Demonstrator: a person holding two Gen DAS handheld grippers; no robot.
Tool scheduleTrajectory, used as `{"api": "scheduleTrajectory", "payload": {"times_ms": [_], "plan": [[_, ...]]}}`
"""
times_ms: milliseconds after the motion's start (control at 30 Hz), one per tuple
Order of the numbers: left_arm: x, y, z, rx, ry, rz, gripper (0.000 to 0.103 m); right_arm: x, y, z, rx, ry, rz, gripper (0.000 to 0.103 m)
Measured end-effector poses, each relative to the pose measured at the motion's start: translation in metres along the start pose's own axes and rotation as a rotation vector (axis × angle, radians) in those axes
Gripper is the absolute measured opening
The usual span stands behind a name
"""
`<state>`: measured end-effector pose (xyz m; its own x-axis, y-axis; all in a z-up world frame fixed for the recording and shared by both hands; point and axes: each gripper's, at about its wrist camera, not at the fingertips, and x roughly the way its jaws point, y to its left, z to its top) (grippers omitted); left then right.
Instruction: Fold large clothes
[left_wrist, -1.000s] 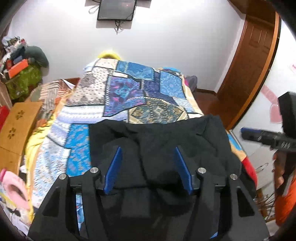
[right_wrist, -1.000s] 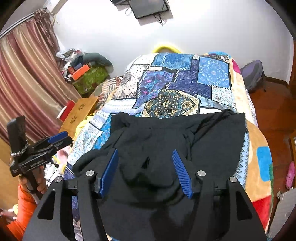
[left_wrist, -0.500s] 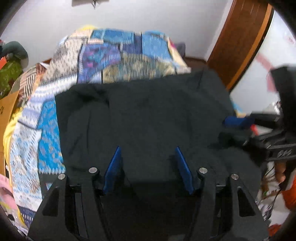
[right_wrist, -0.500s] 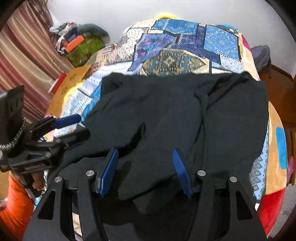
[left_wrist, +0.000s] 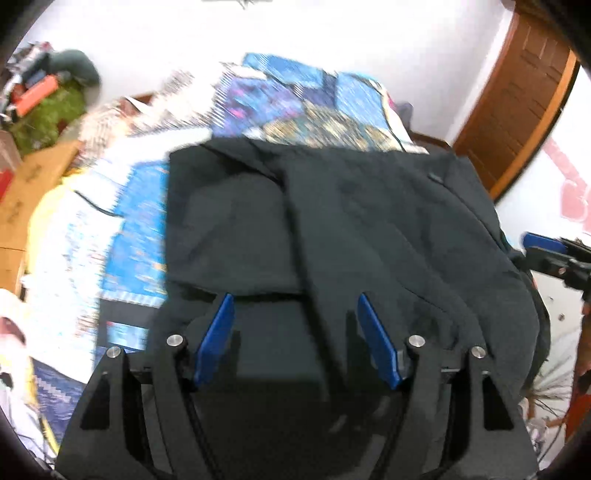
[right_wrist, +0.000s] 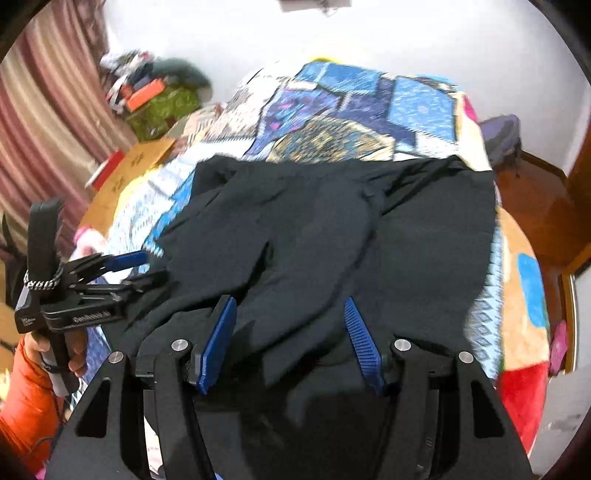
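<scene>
Seemingly barely begun: the black garment (right_wrist: 332, 236) lies rumpled and unfolded on the bed (right_wrist: 369, 110), while both the left gripper (left_wrist: 295, 328) and the right gripper (right_wrist: 291, 332) gape empty.

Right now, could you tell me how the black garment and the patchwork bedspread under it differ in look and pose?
The black garment is plain and dark; the patchwork bedspread is many-coloured, with blue, purple and gold panels. The garment is rumpled, with overlapping folds; the bedspread lies fairly flat. The garment covers only the near end; the bedspread runs on to the far wall. Both are cloth spread on the bed.
</scene>
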<state>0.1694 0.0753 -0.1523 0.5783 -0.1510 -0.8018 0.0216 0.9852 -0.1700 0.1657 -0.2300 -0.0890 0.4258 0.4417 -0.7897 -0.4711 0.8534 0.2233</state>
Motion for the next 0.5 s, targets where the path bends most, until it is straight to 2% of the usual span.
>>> {"api": "scheduleTrajectory", "payload": {"times_ms": [133, 233, 333, 500], "plan": [[-0.027, 0.037, -0.002, -0.059, -0.051, 0.069, 0.068, -0.026, -0.027, -0.004, 0.075, -0.042, -0.035, 0.057], [-0.039, 0.071, -0.009, -0.122, -0.058, 0.12, 0.068, -0.044, -0.051, -0.012, 0.138, -0.065, -0.074, 0.057], [-0.044, 0.106, -0.025, -0.201, -0.04, 0.155, 0.068, -0.057, -0.072, -0.021, 0.2, -0.078, -0.113, 0.057], [-0.034, 0.155, -0.063, -0.308, 0.049, 0.172, 0.068, -0.066, -0.1, -0.04, 0.301, -0.062, -0.14, 0.057]]}}
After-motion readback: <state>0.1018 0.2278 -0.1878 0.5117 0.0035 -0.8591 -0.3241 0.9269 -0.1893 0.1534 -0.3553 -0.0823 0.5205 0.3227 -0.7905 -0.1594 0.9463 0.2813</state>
